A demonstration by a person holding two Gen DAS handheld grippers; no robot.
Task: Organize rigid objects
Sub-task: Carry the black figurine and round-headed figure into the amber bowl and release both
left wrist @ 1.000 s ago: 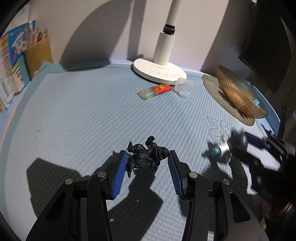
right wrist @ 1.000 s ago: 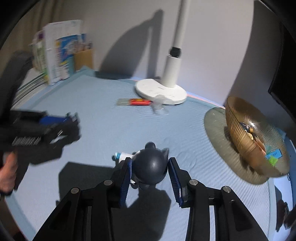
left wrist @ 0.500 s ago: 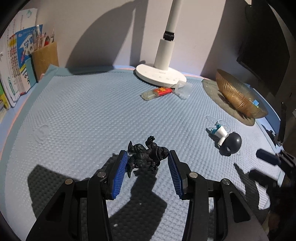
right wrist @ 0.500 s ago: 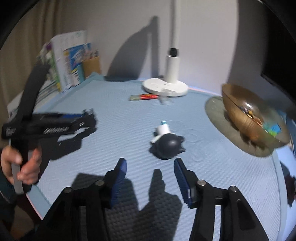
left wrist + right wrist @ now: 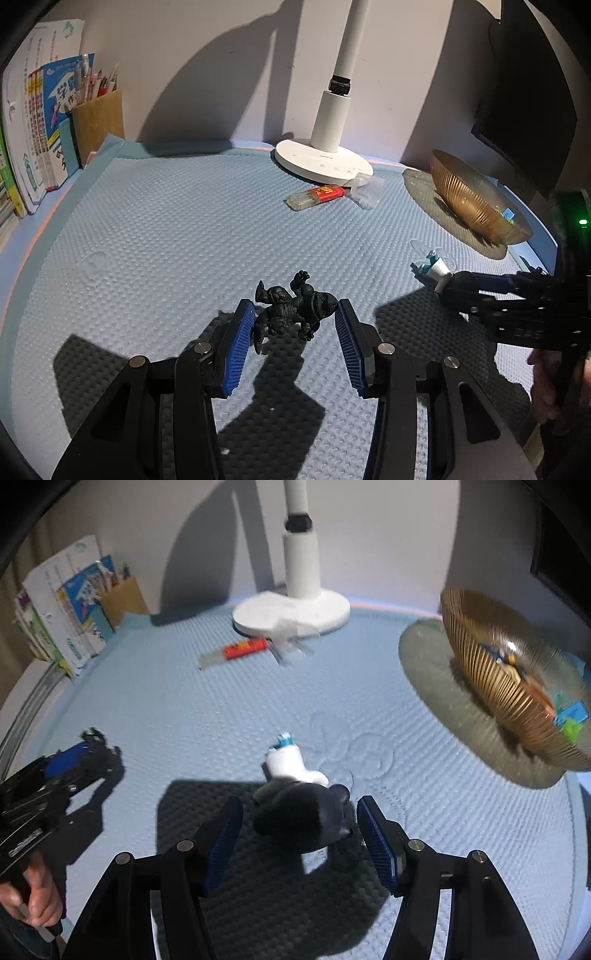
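Observation:
A black toy figurine (image 5: 291, 314) sits between the blue pads of my left gripper (image 5: 293, 306), which is shut on it above the blue mat (image 5: 166, 229). A doll with a dark round head and a white body (image 5: 295, 768) lies on the mat. My right gripper (image 5: 299, 801) straddles the head; its jaws are opening and the pads stand clear of it. In the left wrist view the right gripper (image 5: 498, 295) is at the right, by the doll (image 5: 439, 273). The left gripper (image 5: 74, 753) shows in the right wrist view. A gold ribbed bowl (image 5: 498, 686) holds several small items.
The bowl (image 5: 476, 206) rests on a round grey-green pad (image 5: 436, 686) at the right. At the back stand a white lamp base (image 5: 321, 166), a red-labelled clear tube (image 5: 317, 194) and a clear cap (image 5: 365, 190). Books (image 5: 40, 122) and a pen holder (image 5: 98, 122) line the left edge.
My right gripper let go of the doll, which now lies on the mat, drew back, then returned with wider jaws around its head. The left gripper kept hold of the figurine.

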